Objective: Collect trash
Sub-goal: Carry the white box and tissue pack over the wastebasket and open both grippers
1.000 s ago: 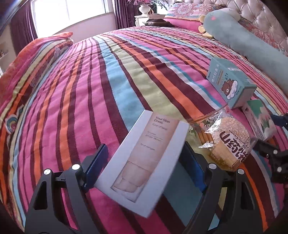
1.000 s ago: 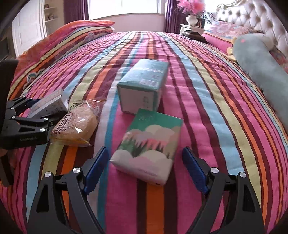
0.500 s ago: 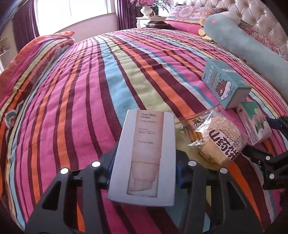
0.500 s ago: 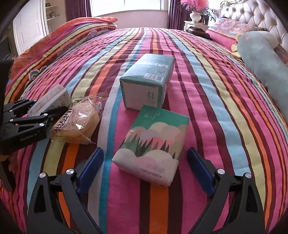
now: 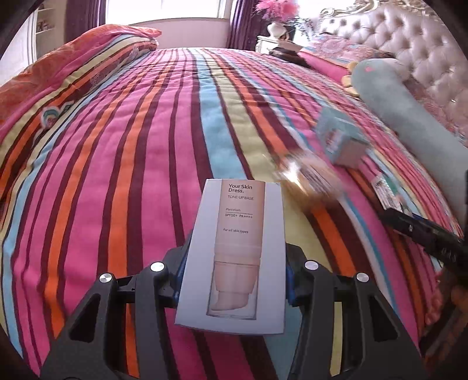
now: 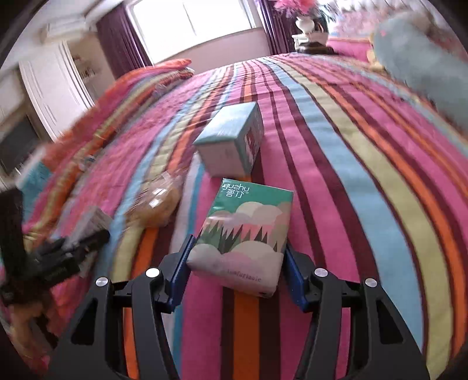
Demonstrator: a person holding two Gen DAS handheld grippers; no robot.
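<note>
My left gripper (image 5: 234, 263) is shut on a white cosmetic box (image 5: 237, 251) printed "Your Skin Dress" and holds it lifted above the striped bedspread (image 5: 117, 163). My right gripper (image 6: 237, 263) is shut on a green tissue pack (image 6: 245, 231) with a mountain print. A clear snack bag (image 6: 158, 204) lies left of the pack, blurred in the left wrist view (image 5: 310, 178). A teal carton (image 6: 231, 140) stands behind the pack and also shows in the left wrist view (image 5: 339, 140).
A long grey-green plush bolster (image 5: 409, 117) lies along the tufted headboard (image 5: 409, 43) at the right. An orange striped pillow (image 5: 73, 64) lies at the far left. A nightstand with a flower vase (image 6: 304, 20) stands beyond the bed. White cupboards (image 6: 49, 87) stand at the left.
Both grippers closed: the left on the white box, the right on the tissue pack. Both views have tilted and blurred, and both items have come up off the bedspread.
</note>
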